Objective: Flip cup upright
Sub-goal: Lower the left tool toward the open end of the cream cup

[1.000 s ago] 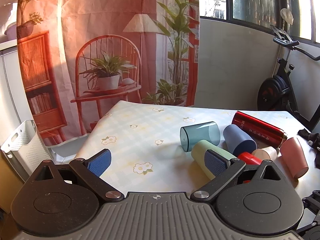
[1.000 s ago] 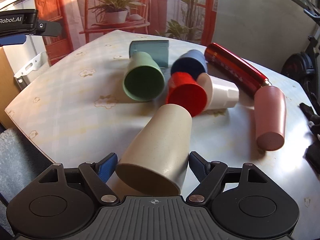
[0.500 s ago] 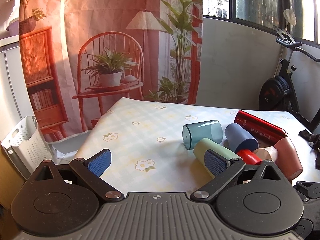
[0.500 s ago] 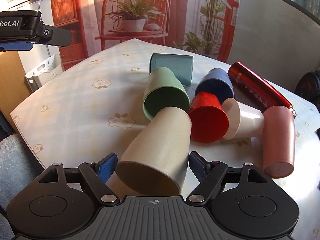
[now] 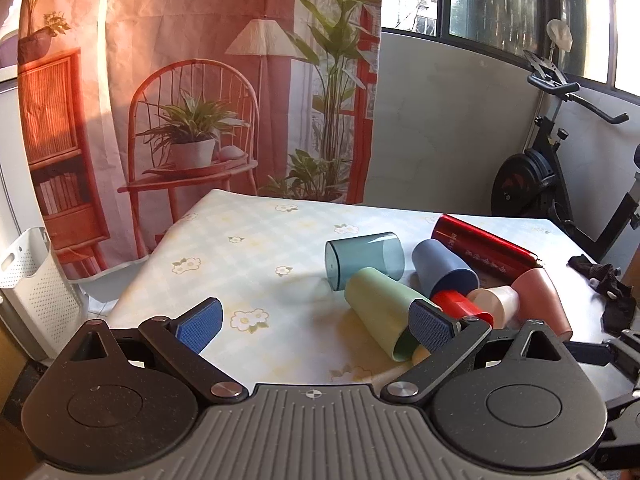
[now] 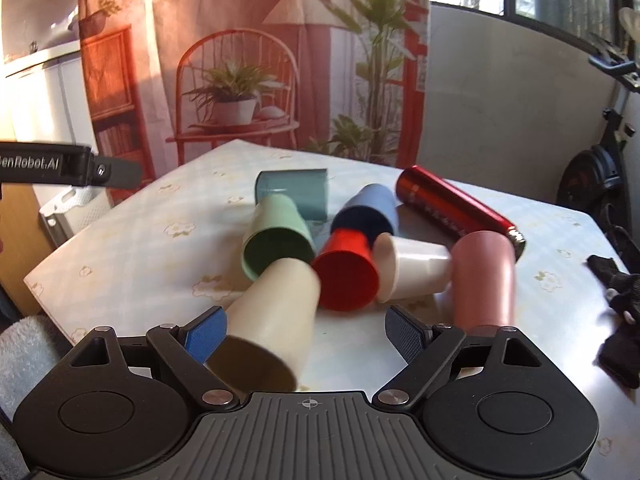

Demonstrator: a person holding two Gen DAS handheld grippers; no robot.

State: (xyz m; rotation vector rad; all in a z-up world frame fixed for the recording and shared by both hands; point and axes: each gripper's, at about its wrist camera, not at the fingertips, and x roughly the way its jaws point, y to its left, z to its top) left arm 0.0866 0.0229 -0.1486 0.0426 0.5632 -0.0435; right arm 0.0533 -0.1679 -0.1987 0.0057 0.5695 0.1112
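A beige cup (image 6: 268, 328) lies on its side near the table's front edge, mouth toward the camera. My right gripper (image 6: 306, 338) is open around it: the left pad touches its side and the right pad stands clear of it. Behind it lie a green cup (image 6: 276, 240), a red cup (image 6: 346, 270), a white cup (image 6: 412, 268), a blue cup (image 6: 366, 216), a teal cup (image 6: 294, 192) and a pink cup (image 6: 484, 280), all on their sides. My left gripper (image 5: 316, 326) is open and empty, held above the table's near left part.
A red flask (image 6: 456, 204) lies behind the cups. A black cloth (image 6: 616, 280) lies at the table's right edge. A white basket (image 5: 28, 276) stands on the floor left of the table (image 5: 248, 248). An exercise bike (image 5: 540, 176) stands at the right.
My right gripper's jaws have opened wider and the right pad has come off the beige cup, which looks blurred. Both wrist views have tilted up and pulled back a little.
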